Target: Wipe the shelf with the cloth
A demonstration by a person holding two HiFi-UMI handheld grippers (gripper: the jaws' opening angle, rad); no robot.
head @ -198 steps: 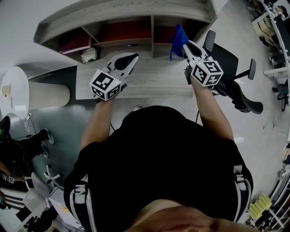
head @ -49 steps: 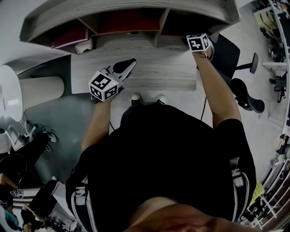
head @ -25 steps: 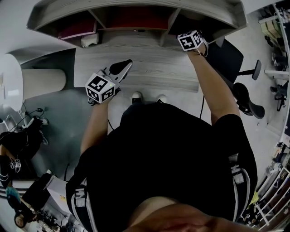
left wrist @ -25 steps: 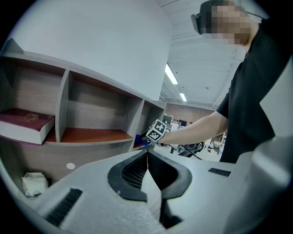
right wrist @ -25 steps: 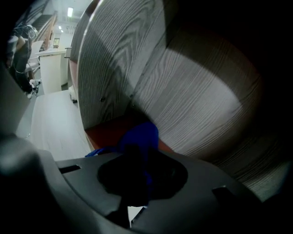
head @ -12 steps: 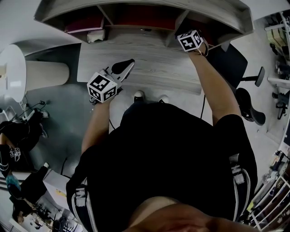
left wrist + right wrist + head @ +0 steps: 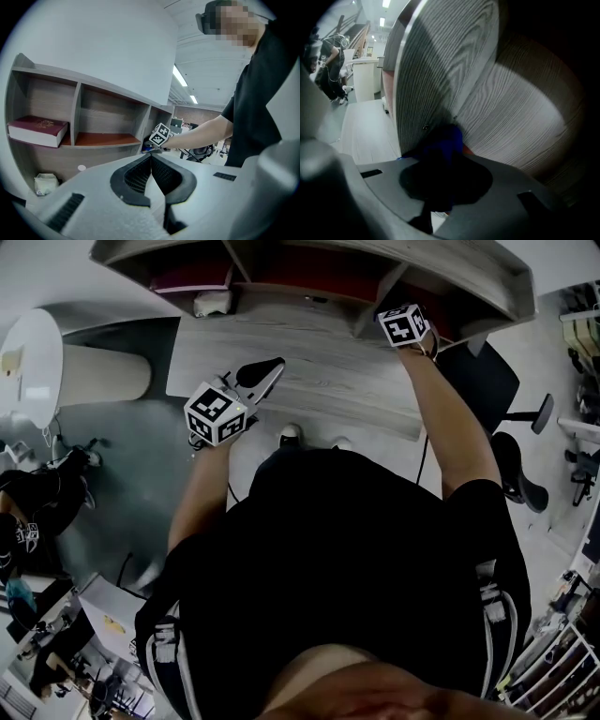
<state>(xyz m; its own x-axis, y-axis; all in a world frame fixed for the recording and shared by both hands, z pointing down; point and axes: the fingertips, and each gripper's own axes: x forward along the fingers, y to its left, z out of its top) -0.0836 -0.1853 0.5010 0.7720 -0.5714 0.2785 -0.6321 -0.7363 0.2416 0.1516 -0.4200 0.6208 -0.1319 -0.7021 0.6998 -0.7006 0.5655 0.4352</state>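
Fingers of the right gripper (image 7: 440, 161) pinch a blue cloth (image 7: 446, 140) inside the shelf (image 7: 469, 277), in its right-hand compartment; the left gripper (image 7: 151, 158) has its fingers pressed together, empty, over the desk (image 7: 328, 381).

A book (image 7: 37, 131) lies in the leftmost compartment of the shelf (image 7: 76, 112), the cloth (image 7: 443, 143) in the rightmost.

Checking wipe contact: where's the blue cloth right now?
Right gripper view: the blue cloth is clamped in the right gripper, right by the grey wood-grain shelf divider, in the right-hand compartment.
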